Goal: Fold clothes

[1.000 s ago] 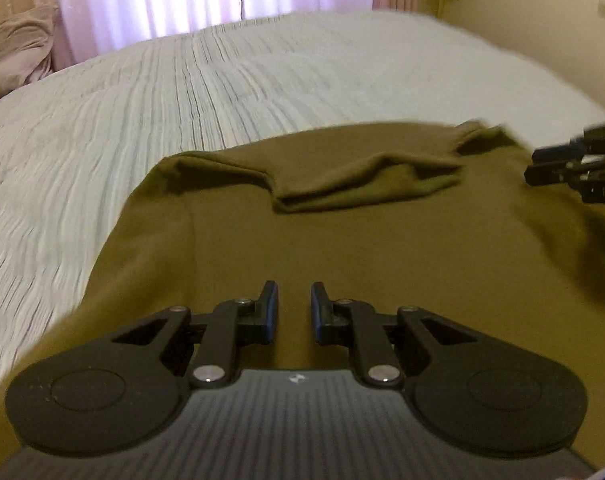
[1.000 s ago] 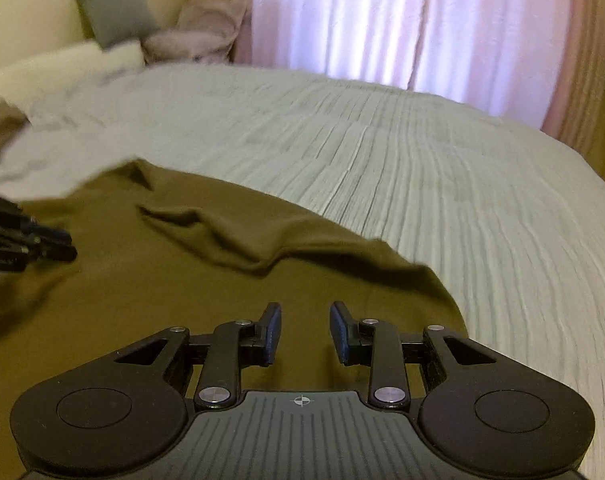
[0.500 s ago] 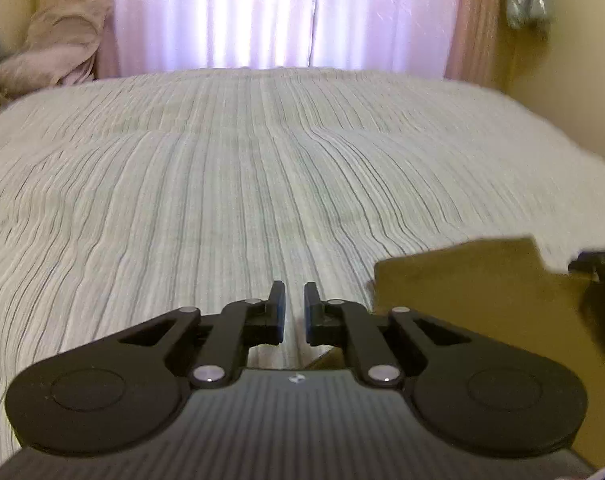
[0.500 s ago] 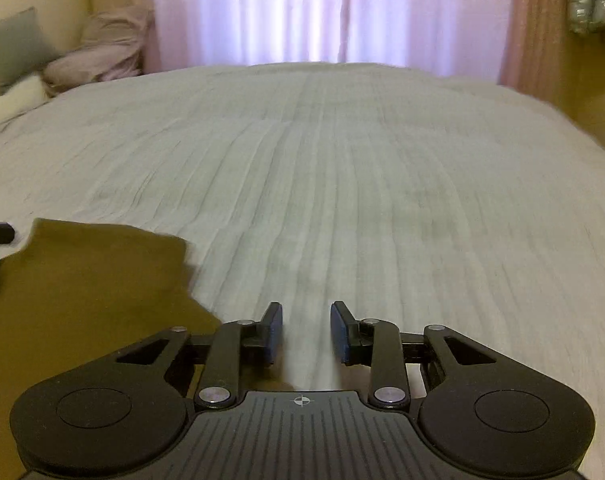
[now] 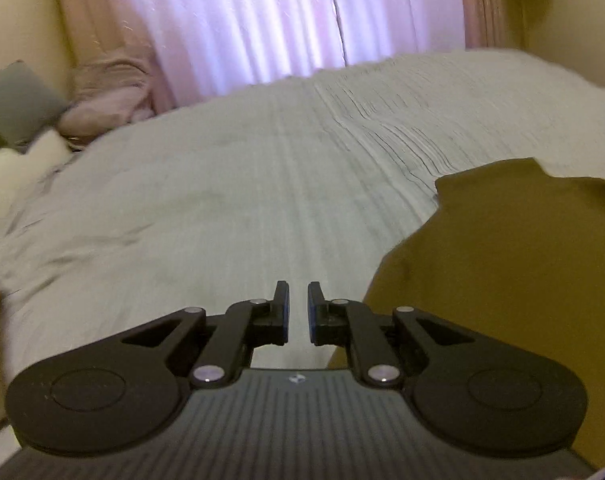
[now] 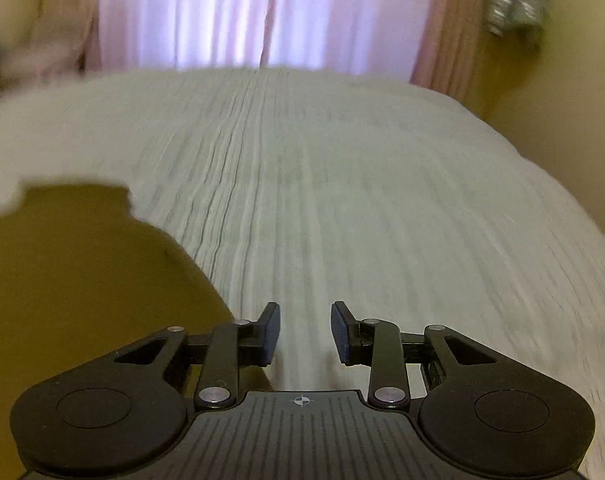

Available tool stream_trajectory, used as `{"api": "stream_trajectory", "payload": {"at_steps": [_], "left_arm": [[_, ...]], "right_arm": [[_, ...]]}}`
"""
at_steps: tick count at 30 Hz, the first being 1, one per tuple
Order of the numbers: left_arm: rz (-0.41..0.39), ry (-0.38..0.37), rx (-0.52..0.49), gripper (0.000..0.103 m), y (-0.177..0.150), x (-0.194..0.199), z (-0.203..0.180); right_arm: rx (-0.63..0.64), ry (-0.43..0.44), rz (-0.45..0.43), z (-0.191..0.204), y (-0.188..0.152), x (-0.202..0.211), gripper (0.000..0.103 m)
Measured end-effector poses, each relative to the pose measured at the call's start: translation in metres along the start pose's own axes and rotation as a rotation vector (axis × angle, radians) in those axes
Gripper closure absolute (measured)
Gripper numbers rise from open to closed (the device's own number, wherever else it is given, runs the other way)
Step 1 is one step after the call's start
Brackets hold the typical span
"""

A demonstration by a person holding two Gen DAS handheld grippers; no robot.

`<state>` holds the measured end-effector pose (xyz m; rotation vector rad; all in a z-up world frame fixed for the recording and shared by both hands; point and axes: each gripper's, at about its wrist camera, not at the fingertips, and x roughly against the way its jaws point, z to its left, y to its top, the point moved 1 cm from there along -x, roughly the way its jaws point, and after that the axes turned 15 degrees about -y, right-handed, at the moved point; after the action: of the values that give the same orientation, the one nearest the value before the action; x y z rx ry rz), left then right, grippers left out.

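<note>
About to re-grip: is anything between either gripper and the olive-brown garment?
Nothing visible. The olive-brown cloth garment lies on the pale striped bedspread, right of the left gripper and left of the right gripper.

Ahead, 12 o'clock: the striped bedspread (image 5: pixel 242 200) lies flat and bare up to the curtains (image 5: pixel 282 20), open passage for either claw.
Left claw (image 5: pixel 298 314), 2 to 4 o'clock: the olive garment (image 5: pixel 502 260) covers the bed.
Left claw, 10 o'clock: pillows (image 5: pixel 22 120) piled at the bed's far corner.
Right claw (image 6: pixel 305 332), 9 o'clock: the same garment (image 6: pixel 82 260) just beside it.
Right claw, 1 to 3 o'clock: bare bedspread (image 6: pixel 382 200) to the wall (image 6: pixel 574 100).
</note>
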<state>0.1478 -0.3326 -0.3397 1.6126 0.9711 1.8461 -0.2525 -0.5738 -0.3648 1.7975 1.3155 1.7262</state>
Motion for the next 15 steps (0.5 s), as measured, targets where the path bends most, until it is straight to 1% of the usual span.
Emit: {"api": "stream_trajectory", "payload": {"at_steps": [1, 2, 3, 4, 5, 6, 8, 9, 11, 13, 15], "left_arm": [[0.001, -0.013, 0.007, 0.094, -0.018, 0.024, 0.003], [0.005, -0.028, 0.015, 0.094, -0.037, 0.047, 0.006], [0.013, -0.043, 0.032, 0.093, -0.061, 0.068, 0.01], [0.024, -0.041, 0.058, 0.093, -0.085, 0.086, 0.014], [0.049, -0.025, 0.095, 0.093, -0.108, 0.1, 0.019], [0.08, 0.007, 0.144, 0.093, -0.134, 0.111, 0.028], [0.144, 0.077, 0.247, 0.093, -0.186, 0.134, 0.046], [0.156, 0.115, 0.287, 0.093, -0.204, 0.147, 0.055], [0.167, 0.201, 0.351, 0.093, -0.222, 0.176, 0.064], [0.18, 0.286, 0.396, 0.093, -0.233, 0.208, 0.068], [0.192, 0.345, 0.4, 0.093, -0.232, 0.238, 0.064]], "right_arm": [[-0.025, 0.044, 0.002, -0.016, -0.011, 0.02, 0.069], [-0.046, 0.088, 0.006, -0.031, -0.024, 0.038, 0.055], [-0.06, 0.13, 0.018, -0.042, -0.043, 0.054, 0.044], [-0.071, 0.166, 0.028, -0.053, -0.062, 0.068, 0.036], [-0.071, 0.177, 0.038, -0.061, -0.083, 0.078, 0.036], [-0.063, 0.164, 0.059, -0.07, -0.103, 0.085, 0.036], [-0.063, 0.068, 0.114, -0.092, -0.143, 0.094, 0.036], [-0.071, 0.031, 0.134, -0.104, -0.161, 0.1, 0.036], [-0.147, 0.009, 0.145, -0.131, -0.186, 0.117, 0.036], [-0.199, -0.072, 0.185, -0.151, -0.197, 0.14, 0.036], [-0.208, -0.179, 0.212, -0.158, -0.199, 0.161, 0.036]]}}
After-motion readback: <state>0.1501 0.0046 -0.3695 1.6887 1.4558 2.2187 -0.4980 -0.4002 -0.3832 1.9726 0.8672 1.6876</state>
